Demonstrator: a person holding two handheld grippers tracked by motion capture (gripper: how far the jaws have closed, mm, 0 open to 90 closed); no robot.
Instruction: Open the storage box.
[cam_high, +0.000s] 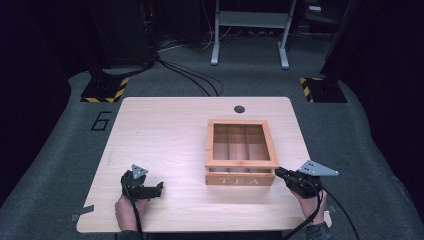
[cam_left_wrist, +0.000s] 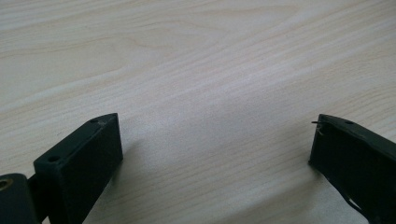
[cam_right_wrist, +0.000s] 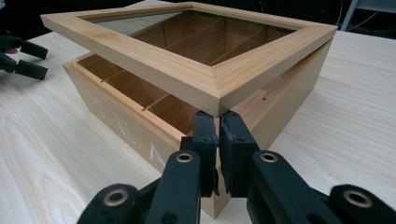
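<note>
Over at your left, the left claw (cam_high: 150, 189) rests low on the bare surface (cam_high: 165, 135), its jaws spread wide apart with nothing between them, well clear of the tea box (cam_high: 241, 176). That box sits right of centre on the surface, "TEA" lettered on its near face. Its lid (cam_right_wrist: 187, 60) is a wooden frame around a clear pane, tilted up at the front corner. Judge it rigid and fairly light, but the pane is likely fragile, and smooth wood can slip. Your right claw (cam_right_wrist: 218, 122) has its jaws pressed together, tips tucked under the lid's near corner, propping rather than pinching it. Keep to the wooden frame, never the pane, and expect the hinged lid to drop if the tips slide out.
</note>
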